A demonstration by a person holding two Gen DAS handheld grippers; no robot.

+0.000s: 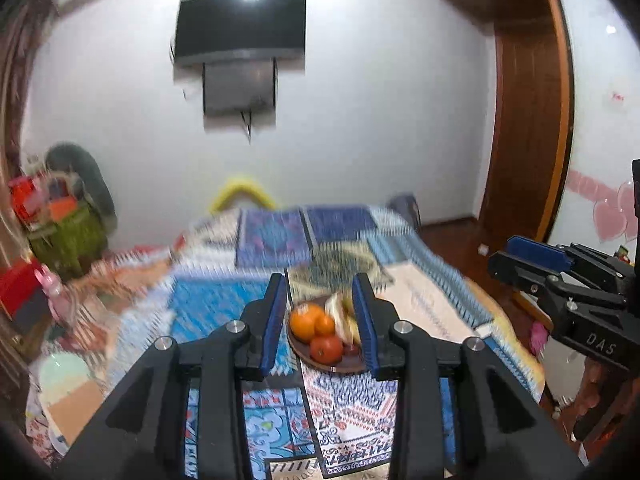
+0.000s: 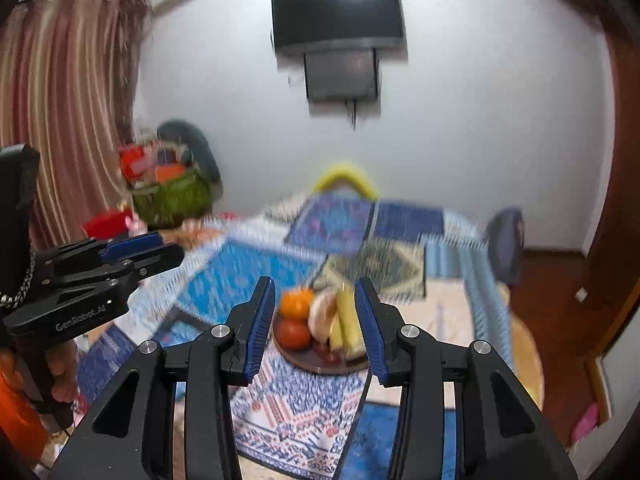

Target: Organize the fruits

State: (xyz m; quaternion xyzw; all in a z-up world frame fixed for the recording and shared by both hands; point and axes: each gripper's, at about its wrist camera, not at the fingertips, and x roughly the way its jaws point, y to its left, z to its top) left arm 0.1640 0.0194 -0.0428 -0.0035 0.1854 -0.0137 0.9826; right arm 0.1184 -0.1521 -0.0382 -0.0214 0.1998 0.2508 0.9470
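Note:
A brown wooden plate (image 1: 332, 368) (image 2: 320, 368) sits on a table under a patterned blue patchwork cloth (image 1: 352, 420). On it lie two oranges (image 1: 306, 322), a red round fruit (image 1: 326, 350), a pale peeled fruit (image 2: 322, 316), a banana (image 2: 348, 316) and small dark red fruits (image 2: 328, 356). My left gripper (image 1: 320, 280) (image 2: 170, 245) hovers above and short of the plate, jaws a little apart and empty. My right gripper (image 2: 314, 283) (image 1: 500, 254) hangs beside it on the right, likewise slightly apart with nothing in it.
A dark screen (image 1: 240, 24) hangs on the white wall ahead. A green basket of toys (image 2: 172, 196) and a red box (image 1: 20, 288) stand at the left, near a striped curtain (image 2: 60, 100). A wooden door (image 1: 528, 120) is at right. A hand (image 2: 60, 364) holds the left gripper.

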